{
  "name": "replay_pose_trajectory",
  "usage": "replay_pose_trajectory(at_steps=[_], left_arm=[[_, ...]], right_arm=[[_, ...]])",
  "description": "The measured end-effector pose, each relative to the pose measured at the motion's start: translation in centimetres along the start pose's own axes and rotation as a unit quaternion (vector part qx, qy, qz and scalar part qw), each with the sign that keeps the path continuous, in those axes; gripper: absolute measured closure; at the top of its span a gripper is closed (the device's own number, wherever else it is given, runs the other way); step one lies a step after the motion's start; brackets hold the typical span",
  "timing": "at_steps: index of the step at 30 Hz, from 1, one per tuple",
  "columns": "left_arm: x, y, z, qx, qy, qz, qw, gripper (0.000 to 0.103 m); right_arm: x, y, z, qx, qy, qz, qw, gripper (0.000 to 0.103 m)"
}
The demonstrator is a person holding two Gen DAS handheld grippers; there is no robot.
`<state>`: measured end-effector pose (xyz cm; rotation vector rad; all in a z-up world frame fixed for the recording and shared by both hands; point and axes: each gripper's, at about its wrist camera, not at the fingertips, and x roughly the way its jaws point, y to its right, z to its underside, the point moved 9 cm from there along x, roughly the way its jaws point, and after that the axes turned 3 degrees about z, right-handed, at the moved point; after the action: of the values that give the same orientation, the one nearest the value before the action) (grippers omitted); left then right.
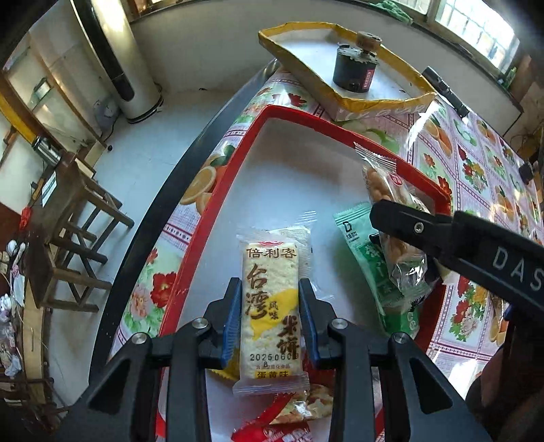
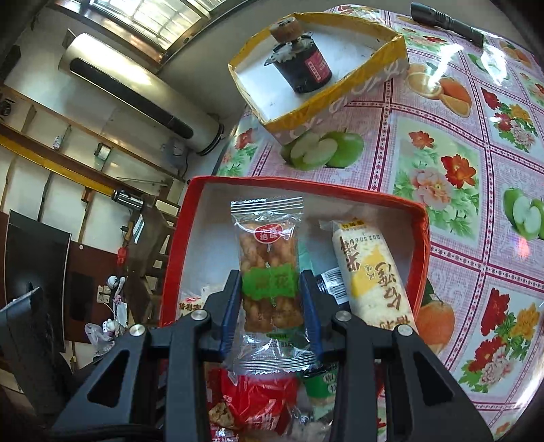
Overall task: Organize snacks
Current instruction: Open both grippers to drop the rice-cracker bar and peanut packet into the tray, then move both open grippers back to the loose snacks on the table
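My left gripper [image 1: 270, 285] is shut on a white and yellow rice cracker packet [image 1: 270, 306], held lengthwise over the red-rimmed box [image 1: 306, 115]. Pointing steeply down over the same red-rimmed box [image 2: 306, 188], my right gripper [image 2: 270, 275] is shut on a clear packet of fried dough twists [image 2: 267, 258] with a green label. In the left wrist view one right gripper finger [image 1: 408, 222] comes in from the right with that twist packet [image 1: 384, 190]. A rice cracker packet [image 2: 370, 272] of the same kind shows just right of the twists.
A green packet [image 1: 374, 258] and red packets [image 2: 251, 397] lie in the red box. Behind it a yellow-rimmed box [image 2: 323, 102] holds a black cylinder [image 2: 302, 68]. A black torch [image 2: 445, 20] lies on the flowered tablecloth [image 2: 442, 170]. The table edge and floor are to the left.
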<state>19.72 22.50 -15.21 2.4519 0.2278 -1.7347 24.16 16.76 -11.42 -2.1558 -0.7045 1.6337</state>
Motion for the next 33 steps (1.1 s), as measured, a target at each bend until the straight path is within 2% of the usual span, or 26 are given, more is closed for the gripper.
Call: replay_pose_trajectory(at_steps=[11,13,15,17,23,33], left_arm=[[0.3,-0.1,0.6,0.003,-0.012,0.020,0.9997,0.069],[0.0,-0.1,0.6,0.000,-0.012,0.023,0.9997,0.065],[-0.6,-0.1,0.5,-0.004,-0.006,0.023,0.9997,0.054],[-1.2,0.3,0.4,-0.009,0.001,0.027,0.9996,0.048],[-2.3,3.4,0.4,0.000,0.008,0.048,0.9988,0.048],[-3.7,11.4,2.1,0.032,0.002,0.085,0.9959,0.048]], right_arm=[[-0.3,0.3,-0.1,0.013,-0.001,-0.003,1.000,0.062],[-1.2,0.7,-0.1,0.018,0.004,-0.009,1.000,0.061],[-2.7,1.3,0.0,0.020,0.017,-0.014,1.000,0.060],[-4.2,2.3,0.1,0.026,0.030,-0.014,0.999,0.057],[-8.5,8.3,1.4,0.065,0.062,0.011,0.996,0.055],[-13.8,19.2,5.5,0.136,0.079,0.049,0.986,0.055]])
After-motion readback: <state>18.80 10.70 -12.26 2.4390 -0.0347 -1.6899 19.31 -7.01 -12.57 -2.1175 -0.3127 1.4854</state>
